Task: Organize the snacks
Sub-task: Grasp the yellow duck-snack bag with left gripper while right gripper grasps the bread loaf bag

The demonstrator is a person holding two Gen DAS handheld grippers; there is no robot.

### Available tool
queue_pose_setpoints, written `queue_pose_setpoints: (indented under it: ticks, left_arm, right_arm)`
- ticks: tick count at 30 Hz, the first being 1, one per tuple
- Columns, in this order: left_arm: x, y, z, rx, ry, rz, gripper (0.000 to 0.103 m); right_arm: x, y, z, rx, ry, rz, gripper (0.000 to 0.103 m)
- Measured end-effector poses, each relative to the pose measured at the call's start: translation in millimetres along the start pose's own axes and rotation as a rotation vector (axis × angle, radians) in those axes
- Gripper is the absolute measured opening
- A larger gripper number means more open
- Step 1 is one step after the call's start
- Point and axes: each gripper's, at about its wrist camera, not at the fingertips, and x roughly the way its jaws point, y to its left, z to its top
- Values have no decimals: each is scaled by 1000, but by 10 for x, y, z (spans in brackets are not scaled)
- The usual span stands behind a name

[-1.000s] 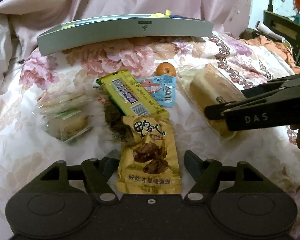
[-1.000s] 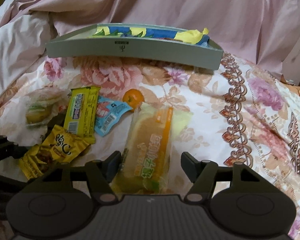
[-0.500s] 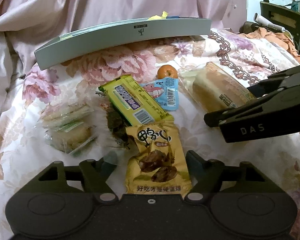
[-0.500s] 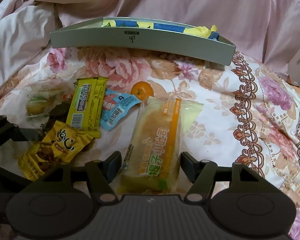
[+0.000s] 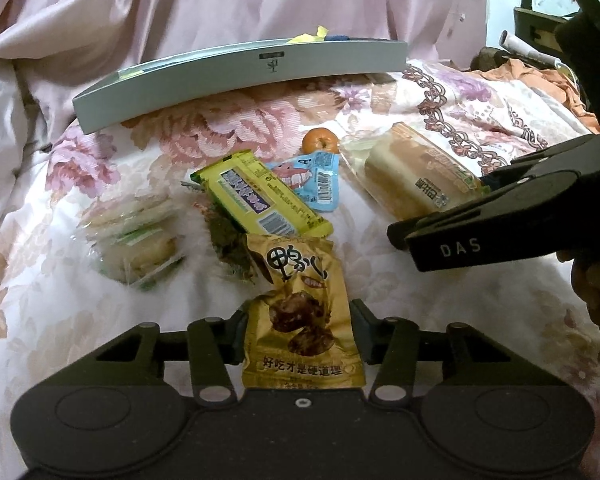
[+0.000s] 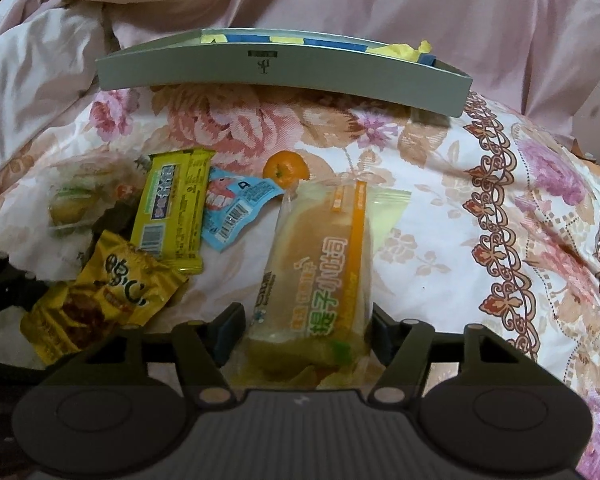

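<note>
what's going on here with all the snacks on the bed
A person is sorting snacks on a floral bedspread with a gripper in each hand. The left gripper has just been closing its fingers around a gold snack packet, which now sits pinched between them. The right gripper straddles a long wrapped bread roll. The grey tray behind them already holds some items; a small orange and other packets lie loose.

A white bedspread (image 6: 440, 240) with pink and peach flowers carries a grey tray (image 6: 284, 76), a small orange fruit (image 6: 286, 166), a yellow-green bar wrapper (image 6: 172, 208), a light-blue packet (image 6: 236, 208) and a gold pouch (image 5: 300, 312) printed with black characters.
</note>
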Motion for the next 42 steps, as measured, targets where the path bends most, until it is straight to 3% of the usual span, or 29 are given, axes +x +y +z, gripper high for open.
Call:
queue_pose_setpoints:
  ticks: [15, 24, 36, 42]
  left_arm:
    - [-64, -87, -62, 65, -40, 19, 48]
    - [-109, -110, -68, 89, -65, 22, 46]
    - [-212, -250, -129, 130, -128, -11, 45]
    - [-253, -293, -167, 143, -130, -37, 37]
  right_arm:
    - [-130, 22, -41, -2, -56, -3, 55]
    - [-205, 186, -99, -110, -103, -46, 55]
    - [-279, 140, -86, -91, -158, -49, 55]
    - [-286, 139, -87, -89, -165, -49, 55]
